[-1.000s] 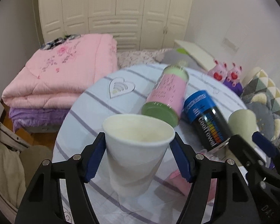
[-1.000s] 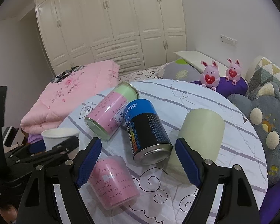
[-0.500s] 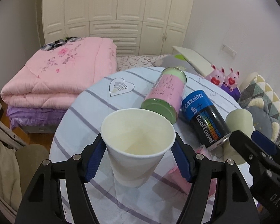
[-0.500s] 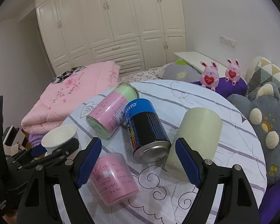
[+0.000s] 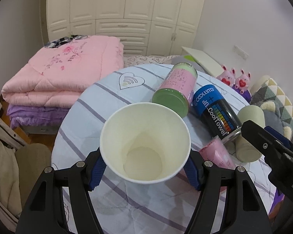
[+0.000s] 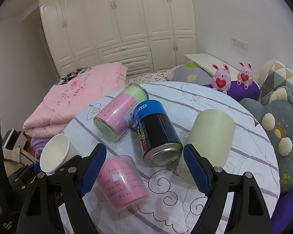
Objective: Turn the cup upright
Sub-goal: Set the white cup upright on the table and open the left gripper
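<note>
White paper, thin-walled: the cup [image 5: 145, 142] sits clamped in my left gripper [image 5: 144, 167], blue pads pressed on either side of its lower wall, mouth turned up and tipped a little toward my camera. It looks to be held above the near edge of the bench [image 5: 99, 105] rather than standing on it, though I cannot see its base. Inside it is empty; the bare bottom shows.

My right gripper [image 6: 144, 167] hangs spread apart over the bench, grasping nothing, with a pink plastic cup [image 6: 123, 183] lying between and below its fingers.

I judge the turn nearly done; setting down is what remains. Risks: a squeeze too hard would crumple the soft wall, and letting go while the cup is tilted, or with its base over the bench edge, would tip it off toward the floor. The cloth is wrinkled too, so a light cup could rock.

Farther out, a blue-and-black can [image 6: 156, 132] lies on its side, touching a pink-and-green tin [image 6: 119, 113] beside it; both are closed, contents unseen. A pale green tumbler [image 6: 208, 136] lies just right of the can, its inside hidden from me. Beyond the bench, a folded pink quilt [image 5: 68, 74] rests on the bed, and white wardrobes [image 6: 117, 19] line the wall.
</note>
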Available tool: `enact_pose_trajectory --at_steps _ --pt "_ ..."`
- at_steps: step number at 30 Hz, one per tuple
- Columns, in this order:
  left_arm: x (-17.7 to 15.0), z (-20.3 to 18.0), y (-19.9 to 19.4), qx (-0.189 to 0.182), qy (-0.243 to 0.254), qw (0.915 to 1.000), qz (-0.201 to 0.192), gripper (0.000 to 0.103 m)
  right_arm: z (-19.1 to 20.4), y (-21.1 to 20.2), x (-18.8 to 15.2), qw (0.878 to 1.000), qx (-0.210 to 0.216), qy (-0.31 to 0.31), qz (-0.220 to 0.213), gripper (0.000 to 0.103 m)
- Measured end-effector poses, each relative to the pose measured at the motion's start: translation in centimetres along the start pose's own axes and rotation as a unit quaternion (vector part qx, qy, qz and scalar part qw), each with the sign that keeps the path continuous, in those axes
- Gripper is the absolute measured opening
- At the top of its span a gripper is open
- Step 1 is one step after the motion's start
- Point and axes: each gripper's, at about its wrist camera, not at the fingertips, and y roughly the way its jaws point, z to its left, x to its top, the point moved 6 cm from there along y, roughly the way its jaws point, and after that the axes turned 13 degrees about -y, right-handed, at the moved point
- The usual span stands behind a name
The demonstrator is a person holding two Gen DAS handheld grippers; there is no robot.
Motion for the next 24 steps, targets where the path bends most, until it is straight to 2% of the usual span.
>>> enact_pose_trajectory --at_steps 5,7,9,19,24 --pt "-0.4 0.5 -0.3 0.001 -0.001 1.0 0.005 0.073 0.1 -0.1 0.0 1.0 -0.001 -0.001 -0.002 0.083" --pt "-0.5 0.5 -0.5 -0.004 -0.004 1.0 0.007 0.082 0.1 -0.3 0.0 1.0 -0.002 -0.002 -0.001 0.083" --pt "-0.5 0.5 -1.0 -0.011 -0.011 0.9999 0.006 0.097 0.2 -0.6 -0.1 1.0 -0.002 -0.002 -0.002 0.083" --pt "-0.9 0.2 -3.2 -0.003 -0.015 0.9999 0.001 0.1 0.1 -3.0 -0.1 1.0 -0.008 -0.005 -0.015 0.083" --pt "-1.3 -0.6 -5.6 -0.003 0.003 0.9999 -0.014 0.1 0.0 -5.3 -0.1 0.999 -0.013 -0.007 -0.031 0.083"
